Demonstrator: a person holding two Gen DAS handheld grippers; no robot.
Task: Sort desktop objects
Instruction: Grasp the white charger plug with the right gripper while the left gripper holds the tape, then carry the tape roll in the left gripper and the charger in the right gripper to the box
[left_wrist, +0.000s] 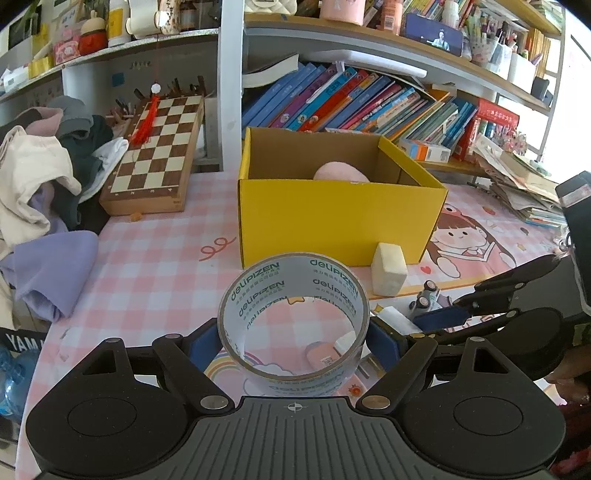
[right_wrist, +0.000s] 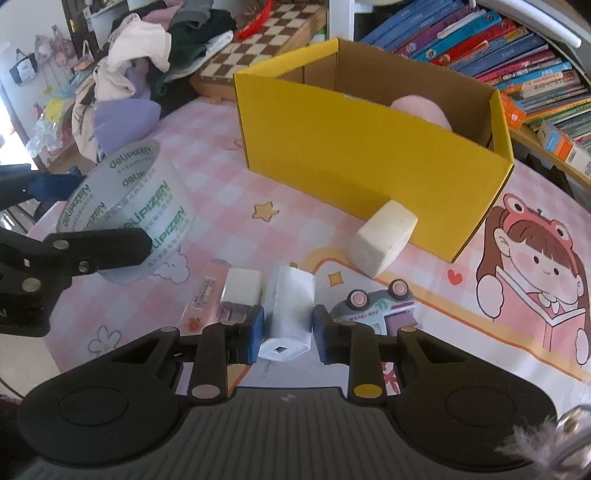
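My left gripper (left_wrist: 293, 341) is shut on a clear tape roll (left_wrist: 293, 295) printed with green letters, held above the pink checked table. The roll also shows in the right wrist view (right_wrist: 125, 206). My right gripper (right_wrist: 288, 328) has its blue pads on both sides of a white block charger (right_wrist: 290, 314) lying on the table; they seem to touch it. A yellow cardboard box (left_wrist: 340, 218) stands open behind, with a pink soft object (left_wrist: 341, 171) inside. A cream eraser block (right_wrist: 384, 236) lies in front of the box.
A small white adapter (right_wrist: 242, 286), a pink flat packet (right_wrist: 205, 295) and an overturned toy truck (right_wrist: 376, 301) lie near the right gripper. A chessboard box (left_wrist: 159, 147) and a clothes pile (left_wrist: 44, 177) sit at the left. Bookshelves stand behind.
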